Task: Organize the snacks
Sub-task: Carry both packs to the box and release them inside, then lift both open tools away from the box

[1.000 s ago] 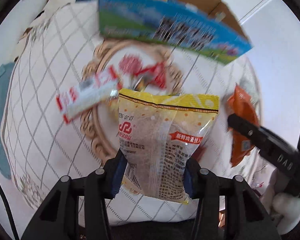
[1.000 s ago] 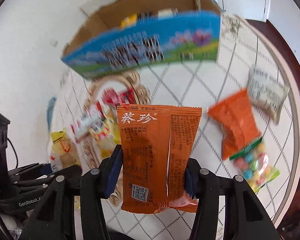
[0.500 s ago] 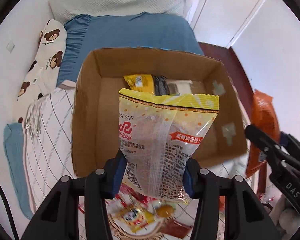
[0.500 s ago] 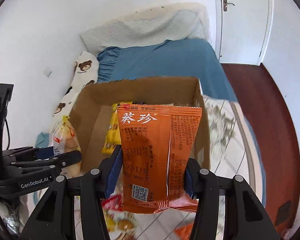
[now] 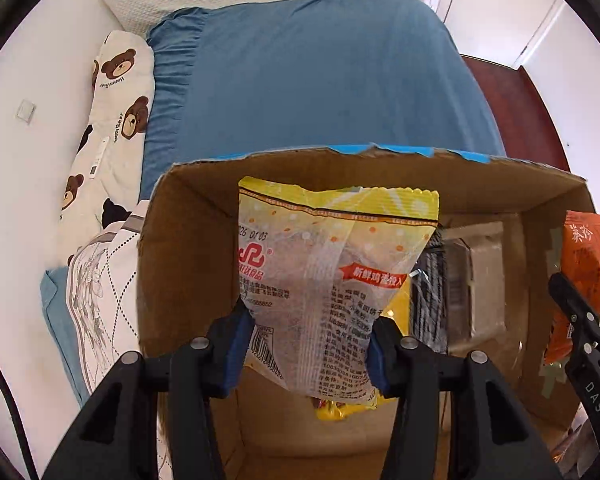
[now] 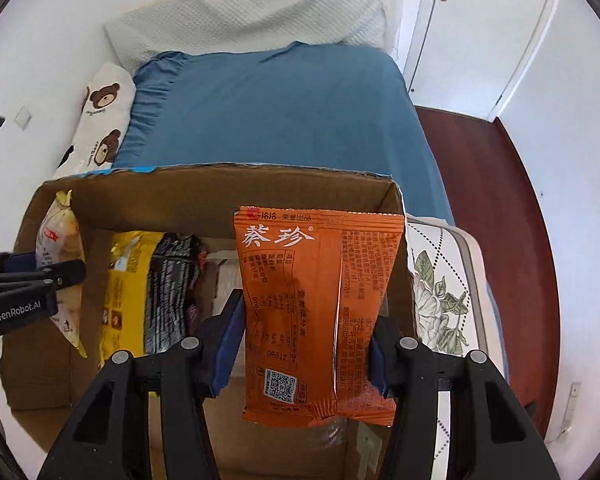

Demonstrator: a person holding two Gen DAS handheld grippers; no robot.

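Note:
My left gripper (image 5: pixel 310 354) is shut on a yellow and clear snack bag (image 5: pixel 332 276), held upright over the open cardboard box (image 5: pixel 188 248). My right gripper (image 6: pixel 306 350) is shut on an orange snack packet (image 6: pixel 320 300), held upright over the right part of the same box (image 6: pixel 204 196). Inside the box stand a yellow packet (image 6: pixel 128 280) and a black packet (image 6: pixel 172 284). The left gripper with its yellow bag (image 6: pixel 58 248) shows at the left of the right wrist view. The orange packet (image 5: pixel 580 264) shows at the right of the left wrist view.
A bed with a blue sheet (image 6: pixel 276 112) lies behind the box. A bear-print pillow (image 5: pixel 116 96) lies along the wall at left. A patterned white tablecloth (image 6: pixel 440 292) shows beside the box. Dark wood floor (image 6: pixel 496 184) and a white door (image 6: pixel 464 20) are at right.
Both grippers have moved with their packets from the table with loose snacks up to and over the open box, which now fills the lower half of both views.

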